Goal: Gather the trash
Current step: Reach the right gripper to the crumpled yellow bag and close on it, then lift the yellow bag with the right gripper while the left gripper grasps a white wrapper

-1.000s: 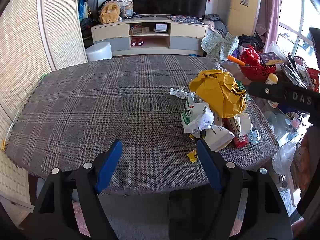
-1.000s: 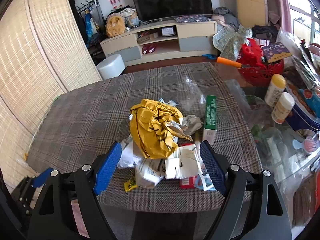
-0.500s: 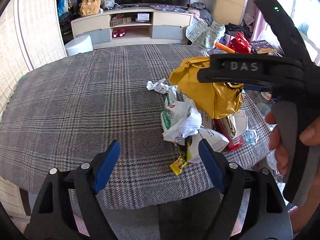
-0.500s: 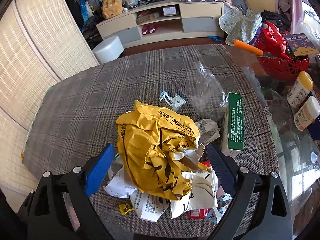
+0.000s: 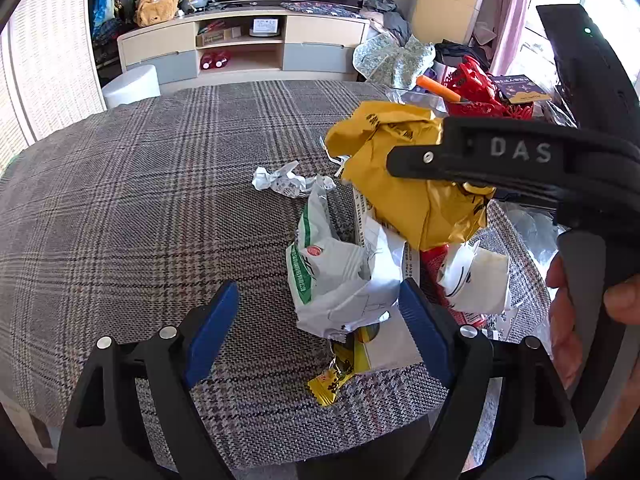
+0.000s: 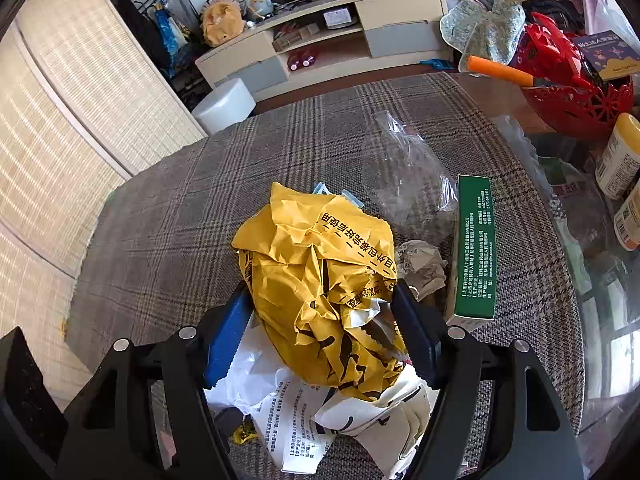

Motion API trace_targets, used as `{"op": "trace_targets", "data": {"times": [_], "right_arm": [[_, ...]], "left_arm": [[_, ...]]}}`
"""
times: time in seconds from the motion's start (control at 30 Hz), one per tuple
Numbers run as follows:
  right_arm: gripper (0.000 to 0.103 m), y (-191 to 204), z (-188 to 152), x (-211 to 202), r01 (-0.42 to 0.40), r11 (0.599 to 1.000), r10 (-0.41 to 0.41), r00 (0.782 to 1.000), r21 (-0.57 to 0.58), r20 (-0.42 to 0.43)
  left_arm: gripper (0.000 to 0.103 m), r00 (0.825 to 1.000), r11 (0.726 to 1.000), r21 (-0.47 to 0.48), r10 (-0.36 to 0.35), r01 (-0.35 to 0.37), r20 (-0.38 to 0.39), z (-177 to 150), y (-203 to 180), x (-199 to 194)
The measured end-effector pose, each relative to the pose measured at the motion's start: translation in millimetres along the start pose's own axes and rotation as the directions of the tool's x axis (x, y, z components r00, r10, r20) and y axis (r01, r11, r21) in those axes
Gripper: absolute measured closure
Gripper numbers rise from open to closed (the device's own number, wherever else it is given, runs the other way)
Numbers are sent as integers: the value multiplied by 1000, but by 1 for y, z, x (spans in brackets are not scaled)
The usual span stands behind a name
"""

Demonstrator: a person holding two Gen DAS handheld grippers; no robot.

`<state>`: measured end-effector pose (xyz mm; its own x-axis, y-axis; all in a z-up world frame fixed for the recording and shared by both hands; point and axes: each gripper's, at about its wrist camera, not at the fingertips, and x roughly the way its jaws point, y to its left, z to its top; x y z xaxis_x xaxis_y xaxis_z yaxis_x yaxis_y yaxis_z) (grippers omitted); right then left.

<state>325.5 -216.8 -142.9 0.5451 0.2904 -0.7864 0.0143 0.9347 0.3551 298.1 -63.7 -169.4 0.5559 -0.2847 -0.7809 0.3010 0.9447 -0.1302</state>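
A pile of trash lies on the plaid table (image 5: pixel 140 200). A crumpled yellow bag (image 6: pixel 320 280) tops the pile and also shows in the left wrist view (image 5: pixel 400 168). My right gripper (image 6: pixel 320 332) is open, its blue pads on either side of the yellow bag, close to it. My left gripper (image 5: pixel 316 320) is open, with a crumpled white-and-green wrapper (image 5: pixel 332 276) between its fingertips. A small yellow candy wrapper (image 5: pixel 332 380) lies at the table's near edge. White papers (image 6: pixel 296 412) lie under the bag.
A green box (image 6: pixel 474 248), a clear plastic bag (image 6: pixel 404 176) and a grey paper wad (image 6: pixel 422 268) lie to the right of the pile. A red basket (image 6: pixel 568 84) and bottles (image 6: pixel 620 156) stand beyond on a glass surface. A small crumpled paper (image 5: pixel 280 180) lies apart.
Both grippers have moved forward to the pile. My right gripper now straddles the yellow bag and my left gripper has come up to the white-and-green wrapper.
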Motion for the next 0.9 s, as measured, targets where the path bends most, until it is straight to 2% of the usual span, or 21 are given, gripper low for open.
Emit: {"op": "trace_targets", "data": {"times": [0.13, 0.23, 0.3, 0.4, 0.6, 0.67, 0.9], "right_arm": [[33, -4, 1, -5, -3, 1000, 3, 1000, 4, 26], [33, -2, 2, -10, -4, 1000, 4, 999, -6, 41], [33, 1, 2, -15, 0, 1000, 1, 998, -17, 60], [33, 5, 3, -24, 13, 999, -10, 996, -31, 85], [33, 7, 2, -36, 18, 999, -13, 995, -50, 102], [33, 8, 1, -38, 18, 998, -12, 994, -55, 105], [33, 11, -8, -49, 29, 997, -21, 993, -69, 119]], "left_arm": [[39, 999, 999, -11, -32, 32, -10, -3, 0, 4], [47, 1000, 1000, 3, -29, 29, -3, -5, -2, 2], [61, 999, 999, 6, -33, 33, -2, -7, -3, 1], [66, 999, 999, 2, -40, 40, -4, -8, -1, -1], [69, 1000, 1000, 14, -7, 7, 6, -11, -2, -5], [61, 1000, 1000, 23, 8, -8, 5, -12, -3, -5], [62, 1000, 999, 48, 21, -22, 8, -18, -4, -12]]}}
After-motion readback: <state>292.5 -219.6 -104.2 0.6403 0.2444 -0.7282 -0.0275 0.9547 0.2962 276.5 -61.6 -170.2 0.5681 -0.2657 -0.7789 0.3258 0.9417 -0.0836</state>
